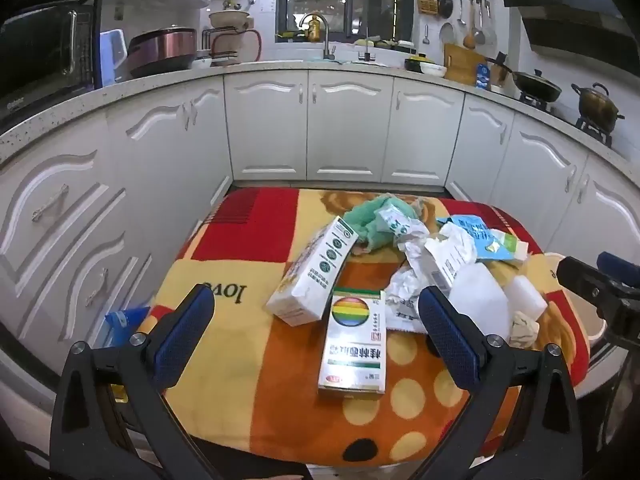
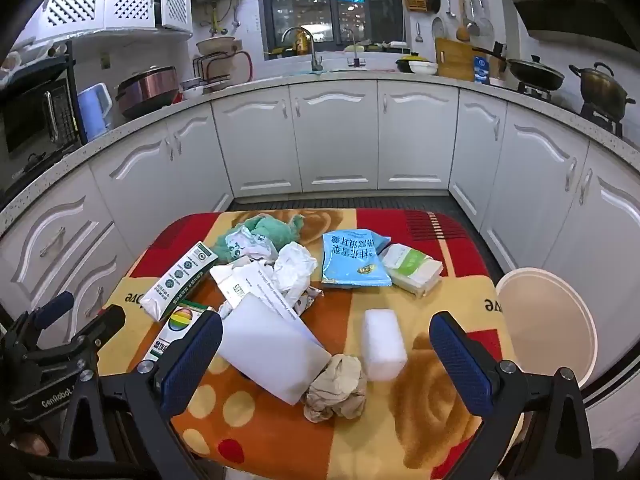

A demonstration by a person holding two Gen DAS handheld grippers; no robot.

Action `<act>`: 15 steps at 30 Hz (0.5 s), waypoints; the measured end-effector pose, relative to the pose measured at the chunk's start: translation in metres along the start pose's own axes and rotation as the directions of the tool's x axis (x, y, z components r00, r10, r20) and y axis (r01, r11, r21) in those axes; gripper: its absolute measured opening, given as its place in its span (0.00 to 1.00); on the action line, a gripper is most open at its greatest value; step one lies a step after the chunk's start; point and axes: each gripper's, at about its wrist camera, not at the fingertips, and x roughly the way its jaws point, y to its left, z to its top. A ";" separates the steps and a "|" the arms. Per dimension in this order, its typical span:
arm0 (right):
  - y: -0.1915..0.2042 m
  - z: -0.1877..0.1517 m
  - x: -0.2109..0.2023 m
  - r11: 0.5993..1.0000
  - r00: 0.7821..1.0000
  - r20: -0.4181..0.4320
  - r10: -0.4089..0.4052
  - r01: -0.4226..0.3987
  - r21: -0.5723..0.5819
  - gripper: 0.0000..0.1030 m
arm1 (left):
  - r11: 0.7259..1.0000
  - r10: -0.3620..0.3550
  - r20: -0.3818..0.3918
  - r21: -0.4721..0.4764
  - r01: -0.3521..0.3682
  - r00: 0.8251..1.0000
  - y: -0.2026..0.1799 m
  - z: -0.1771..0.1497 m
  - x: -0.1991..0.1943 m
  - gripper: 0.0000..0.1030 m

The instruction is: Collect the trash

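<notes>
White kitchen cabinets (image 2: 336, 140) wrap beneath a speckled counter (image 2: 400, 78) and dark window (image 2: 332, 4).

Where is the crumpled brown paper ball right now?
Right wrist view, near centre: the brown paper ball lies on the blanket, touching the large white block and the small one.

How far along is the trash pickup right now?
Nothing looks collected yet: the white bin beside the table shows no trash inside. Left gripper and right gripper are open and empty. The rainbow box, crumpled brown paper and the other litter remain.

Trash pile (image 2: 280, 280) on table (image 2: 440, 420), bin (image 2: 548, 320) right.
</notes>
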 end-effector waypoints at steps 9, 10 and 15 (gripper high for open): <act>-0.003 0.003 0.003 1.000 0.999 0.041 0.008 -0.008 0.011 1.00 | 1.000 -0.001 -0.022 -0.031 0.000 1.000 0.003 0.011 0.010 0.99; -0.004 0.003 0.003 1.000 0.999 0.044 0.008 -0.009 0.015 1.00 | 1.000 -0.003 -0.018 -0.029 0.003 1.000 -0.002 0.012 0.009 0.99; -0.006 0.001 0.004 1.000 0.998 0.056 0.004 -0.005 0.018 1.00 | 1.000 -0.016 -0.009 -0.027 0.016 1.000 -0.012 0.013 0.008 0.99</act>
